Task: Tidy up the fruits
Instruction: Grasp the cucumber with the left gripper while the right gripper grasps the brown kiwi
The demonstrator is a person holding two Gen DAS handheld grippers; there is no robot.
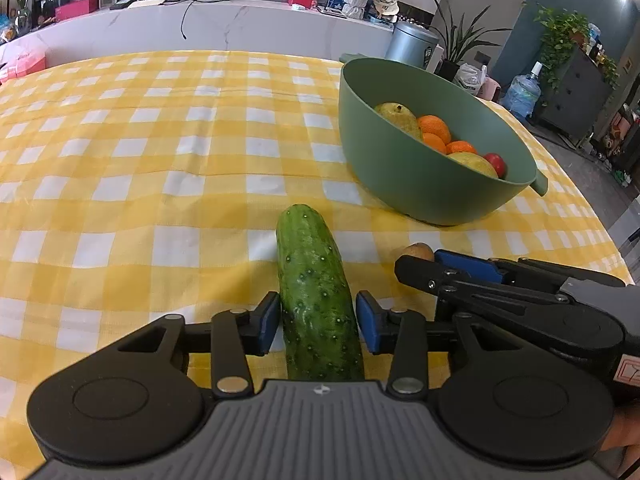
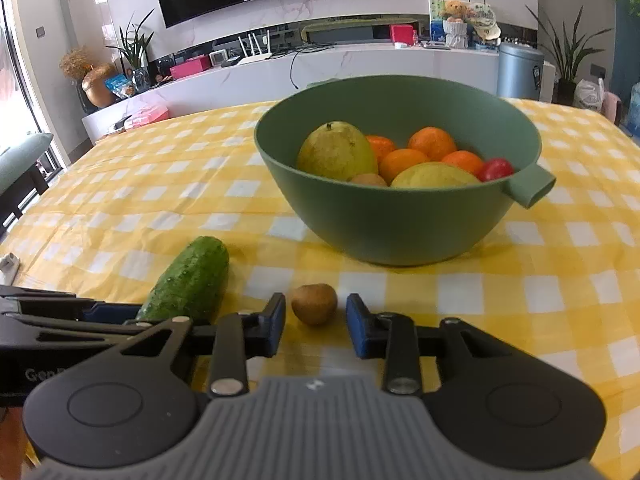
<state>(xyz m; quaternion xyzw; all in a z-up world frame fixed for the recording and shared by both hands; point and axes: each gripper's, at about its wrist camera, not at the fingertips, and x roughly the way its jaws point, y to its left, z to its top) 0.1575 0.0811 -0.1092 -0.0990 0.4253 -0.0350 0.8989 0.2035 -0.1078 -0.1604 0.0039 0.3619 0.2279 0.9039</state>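
Note:
A green cucumber (image 1: pixel 316 296) lies on the yellow checked tablecloth between the pads of my left gripper (image 1: pixel 318 322); the left pad touches it, the right pad shows a thin gap. The cucumber also shows in the right wrist view (image 2: pixel 192 280). A small brown kiwi (image 2: pixel 314 304) lies just ahead of my open right gripper (image 2: pixel 316 326), between its fingertips and untouched. The kiwi peeks out behind the right gripper in the left wrist view (image 1: pixel 418 251). A green bowl (image 2: pixel 400 224) beyond holds pears, oranges and a red fruit.
The bowl (image 1: pixel 420 184) has a handle (image 2: pixel 534 186) sticking out to the right. The table edge (image 1: pixel 592 208) runs close on the right. Checked cloth (image 1: pixel 140 160) stretches left of the bowl. A white counter with clutter stands behind the table.

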